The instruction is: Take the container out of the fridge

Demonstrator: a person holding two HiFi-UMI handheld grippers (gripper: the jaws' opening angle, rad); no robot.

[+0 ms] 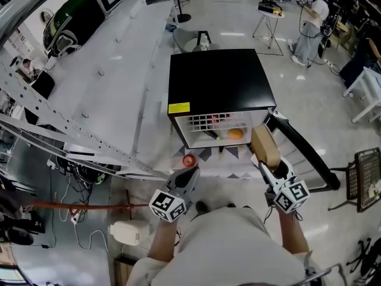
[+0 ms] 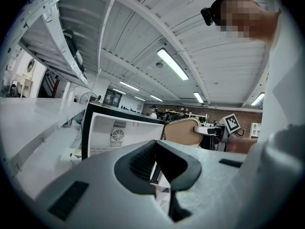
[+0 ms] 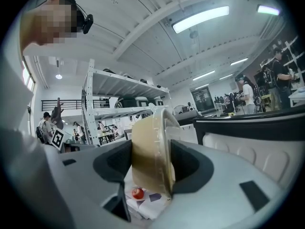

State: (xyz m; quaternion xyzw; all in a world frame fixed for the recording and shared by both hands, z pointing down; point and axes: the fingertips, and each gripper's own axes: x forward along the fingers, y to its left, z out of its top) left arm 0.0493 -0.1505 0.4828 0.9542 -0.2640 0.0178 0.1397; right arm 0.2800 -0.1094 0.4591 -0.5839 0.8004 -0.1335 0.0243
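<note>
A black mini fridge [image 1: 217, 79] stands on the floor with its door [image 1: 305, 154] swung open to the right. An orange [image 1: 236, 133] and a white wire rack show inside it. My right gripper [image 1: 265, 167] is shut on a tan, lidded round container [image 1: 265, 146], held on edge in front of the fridge opening. In the right gripper view the container [image 3: 148, 149] fills the space between the pads. My left gripper [image 1: 191, 174] hovers left of it with its jaws together on nothing [image 2: 155, 151]. In the left gripper view, the fridge [image 2: 112, 132] and the container [image 2: 183, 132] lie ahead.
A red apple [image 1: 189, 159] lies on a patterned mat [image 1: 229, 155] before the fridge, close to the left gripper's tips. White metal shelving [image 1: 89, 88] runs along the left. A black wire rack [image 1: 368, 180] stands at the right, and a person [image 1: 312, 22] far back.
</note>
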